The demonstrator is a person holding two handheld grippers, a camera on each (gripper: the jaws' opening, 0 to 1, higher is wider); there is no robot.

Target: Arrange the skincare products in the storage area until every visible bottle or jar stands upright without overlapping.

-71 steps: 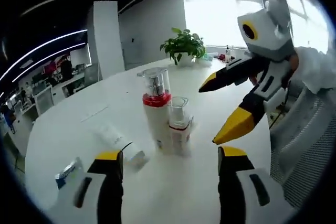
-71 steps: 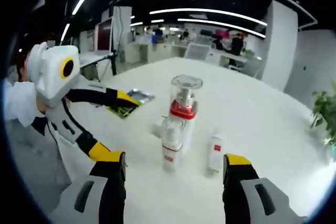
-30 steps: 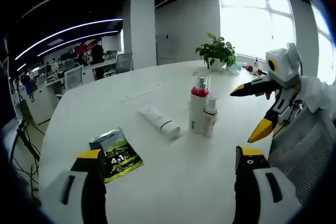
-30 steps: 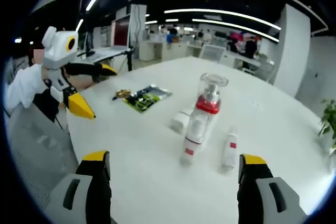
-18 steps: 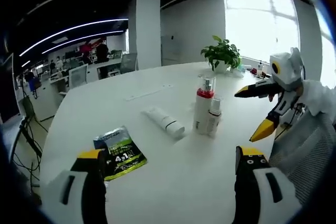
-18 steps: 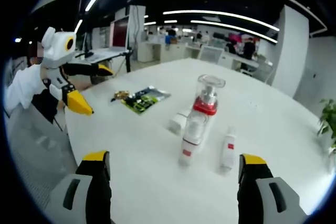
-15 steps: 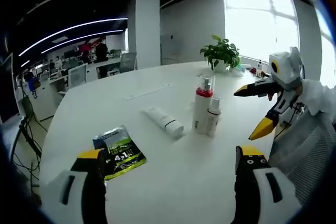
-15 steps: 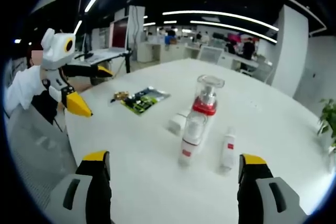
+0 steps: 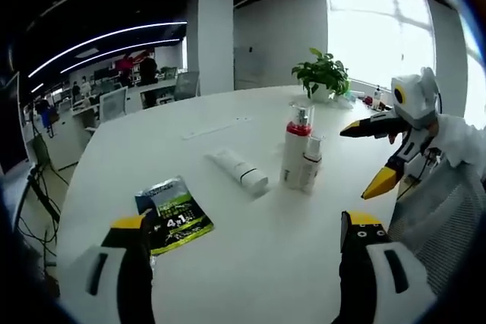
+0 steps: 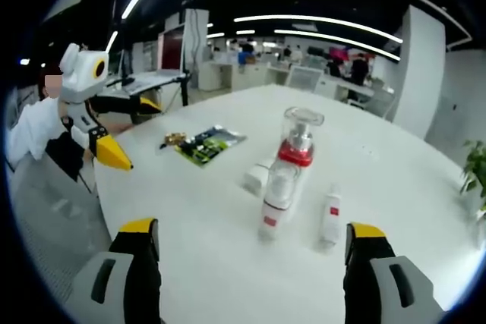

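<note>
Currently both grippers sit back from the cluster, jaws spread wide, nothing held. The left gripper (image 9: 243,237) looks across the white round table (image 9: 250,278); the right gripper (image 10: 254,248) faces the same cluster from the opposite side, and each one appears off to the edge of the other's view.

Product positions:
- tall red-collared pump bottle (image 10: 296,161) upright, mid-table
- shorter clear-capped bottle (image 10: 275,202) upright, just in front of it in the right gripper view; touching or merely near, can't tell
- small slim bottle with red label (image 10: 330,218) upright, beside those two with a gap
- white tube (image 9: 239,172) lying flat on its side, near the pump bottle (the one outstanding item)
- green sachet (image 9: 173,214) flat, near the table edge, well apart from the bottles

My read: three bottles done, tube isn't. The stand-off probably gives a clear look before the next pick. The left gripper has the cleaner line to the tube. Risk: a tube stood on its cap is tippy, and the standing bottles are close enough to get knocked.
</note>
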